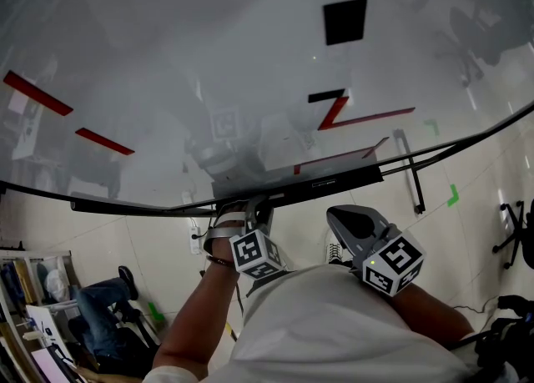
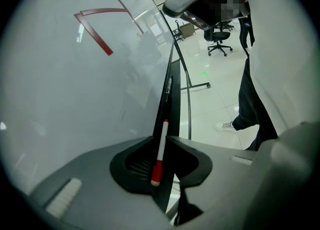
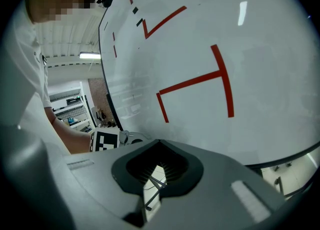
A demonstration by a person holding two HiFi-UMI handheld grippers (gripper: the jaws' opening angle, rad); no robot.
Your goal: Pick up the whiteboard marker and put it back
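The whiteboard marker (image 2: 161,146) has a white barrel and a red cap, and lies lengthwise between the jaws of my left gripper (image 2: 164,139), which is shut on it, cap end toward the camera. In the head view my left gripper (image 1: 249,210) is at the black tray (image 1: 317,181) along the bottom edge of the whiteboard (image 1: 209,56); the marker is hidden there. My right gripper (image 1: 338,214) hangs just below the tray, to the right of the left one. It is shut with nothing in it (image 3: 159,144).
The whiteboard carries red strokes (image 1: 355,116) and a black square (image 1: 345,21). A black stand leg (image 1: 409,173) runs down behind the tray. An office chair (image 2: 219,38) stands further back, and my own leg and shoe (image 2: 227,125) are at the right. Boxes and clutter (image 1: 50,323) lie at lower left.
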